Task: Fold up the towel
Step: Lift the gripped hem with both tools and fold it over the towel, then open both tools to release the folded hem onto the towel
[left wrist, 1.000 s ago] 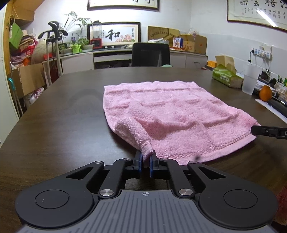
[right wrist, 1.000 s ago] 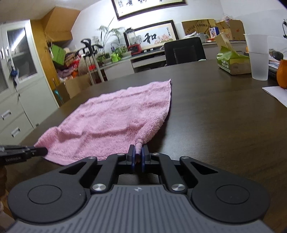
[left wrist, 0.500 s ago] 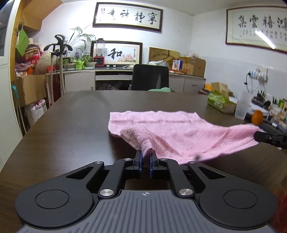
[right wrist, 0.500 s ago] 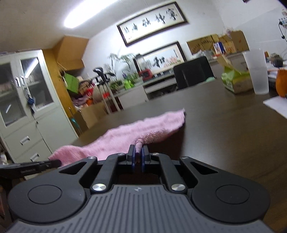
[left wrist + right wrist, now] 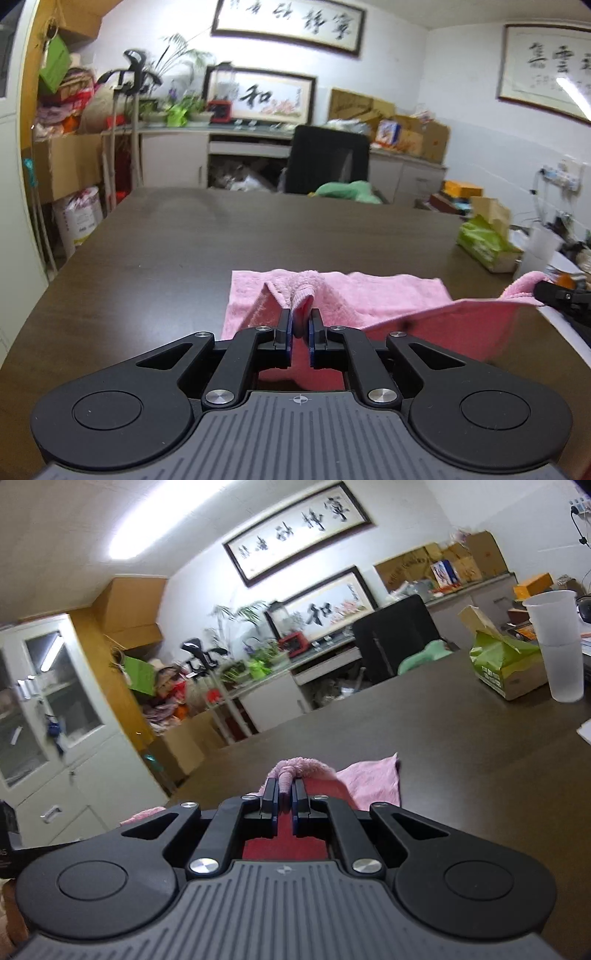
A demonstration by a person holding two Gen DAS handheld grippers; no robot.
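A pink towel (image 5: 388, 295) lies partly on the dark wooden table (image 5: 221, 251), its near edge lifted. My left gripper (image 5: 300, 325) is shut on the towel's near left corner and holds it above the table. My right gripper (image 5: 283, 794) is shut on the near right corner of the towel (image 5: 373, 779). The right gripper also shows at the right edge of the left wrist view (image 5: 565, 299), with the towel's edge stretched between the two grippers. The far part of the towel rests flat on the table.
A green tissue box (image 5: 506, 664) and a frosted plastic cup (image 5: 557, 646) stand at the table's right side. A black office chair (image 5: 328, 162) is at the far edge. Cabinets (image 5: 55, 731) and clutter line the walls.
Both grippers have risen and moved forward with the towel's near corners. The near half of the towel has lifted off the table and hangs between them.
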